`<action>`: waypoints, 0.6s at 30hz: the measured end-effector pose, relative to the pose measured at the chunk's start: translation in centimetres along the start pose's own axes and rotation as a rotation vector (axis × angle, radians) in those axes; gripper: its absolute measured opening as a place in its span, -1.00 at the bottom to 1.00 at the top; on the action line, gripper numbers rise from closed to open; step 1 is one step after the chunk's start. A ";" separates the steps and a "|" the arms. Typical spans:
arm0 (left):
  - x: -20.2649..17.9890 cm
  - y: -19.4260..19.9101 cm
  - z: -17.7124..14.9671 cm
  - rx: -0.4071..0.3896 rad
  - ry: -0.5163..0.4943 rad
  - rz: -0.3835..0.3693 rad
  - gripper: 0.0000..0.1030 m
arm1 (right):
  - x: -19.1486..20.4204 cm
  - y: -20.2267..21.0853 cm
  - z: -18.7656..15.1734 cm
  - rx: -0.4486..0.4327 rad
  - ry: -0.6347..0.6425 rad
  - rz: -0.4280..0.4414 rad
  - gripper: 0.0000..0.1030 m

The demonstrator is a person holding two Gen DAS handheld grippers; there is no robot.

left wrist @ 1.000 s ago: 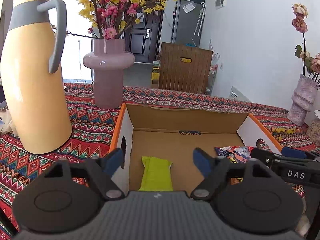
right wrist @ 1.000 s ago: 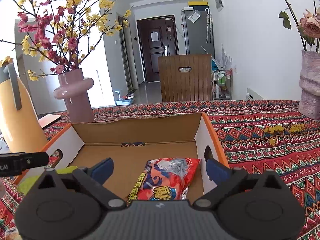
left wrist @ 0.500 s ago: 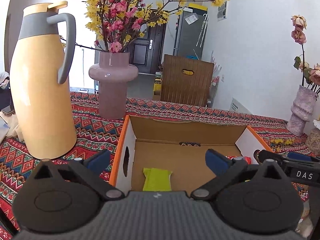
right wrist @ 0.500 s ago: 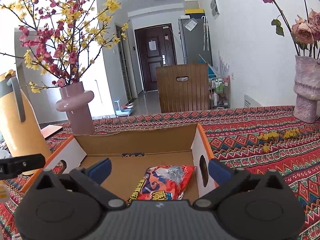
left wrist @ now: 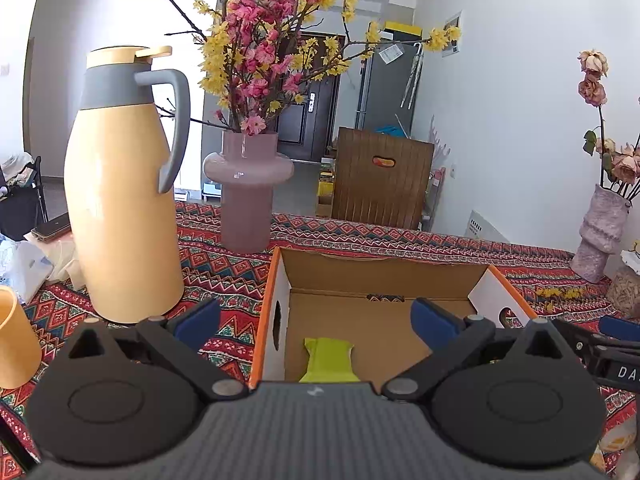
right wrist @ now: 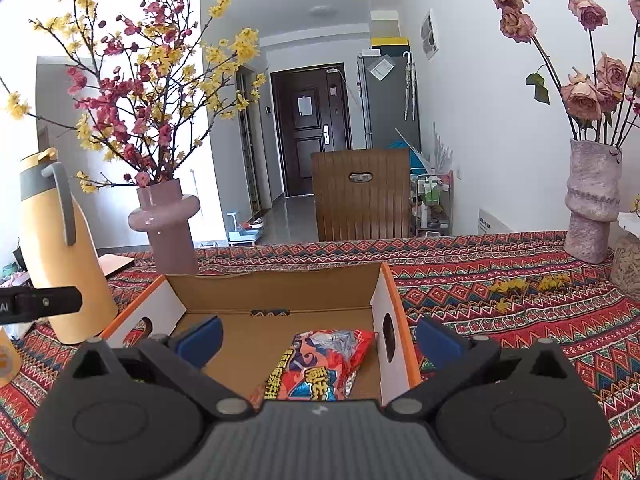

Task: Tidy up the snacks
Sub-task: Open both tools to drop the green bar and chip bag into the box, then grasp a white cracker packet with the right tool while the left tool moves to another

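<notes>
While both my claws hover at the near end of the cardboard box [left wrist: 276, 280], tall items crowd the left of each frame: a yellow thermos jug [left wrist: 120, 208] stands upright at left in the left wrist view, with a pink vase [left wrist: 248, 196] of flowering branches just behind the box's far left corner. A yellow cup [left wrist: 16, 340] sits at the lower left edge. A second, textured vase [right wrist: 592, 208] of roses stands well apart at the right of the right wrist view, on the patterned tablecloth [right wrist: 520, 300].

Green snack packet [left wrist: 329, 360]: lies flat on the box floor at lower centre, near the left wall, long axis running away from the camera.

Red snack bag [right wrist: 324, 364]: lies flat at lower centre of the right wrist view, near the right wall, long axis tilted toward the upper right.

Box contents: these two packets only, as far as visible.

My left gripper [left wrist: 316, 316] has just been opening; its fingers stand wide apart, nothing between the pads. My right gripper [right wrist: 320, 336] is likewise spread wide, gripping nothing.
</notes>
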State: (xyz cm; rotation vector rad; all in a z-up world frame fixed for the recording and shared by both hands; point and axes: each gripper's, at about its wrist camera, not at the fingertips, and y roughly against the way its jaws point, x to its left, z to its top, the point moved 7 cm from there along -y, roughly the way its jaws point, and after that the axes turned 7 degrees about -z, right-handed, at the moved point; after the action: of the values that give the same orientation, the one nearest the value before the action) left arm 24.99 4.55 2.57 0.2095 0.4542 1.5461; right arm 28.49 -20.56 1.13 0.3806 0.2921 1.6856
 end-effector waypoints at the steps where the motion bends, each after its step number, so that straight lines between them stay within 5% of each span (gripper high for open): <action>1: 0.2 0.4 -0.2 0.000 -0.002 0.001 1.00 | -0.1 0.4 -0.3 0.002 0.003 -0.001 1.00; 18: 5.1 3.5 -7.8 0.097 0.003 0.023 1.00 | -3.1 5.0 -9.2 0.140 0.003 -0.067 1.00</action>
State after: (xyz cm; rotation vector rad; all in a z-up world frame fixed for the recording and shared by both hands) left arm 18.44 8.49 -3.84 0.2877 0.5314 1.5485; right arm 20.60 -24.10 -5.47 0.4668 0.4220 1.6053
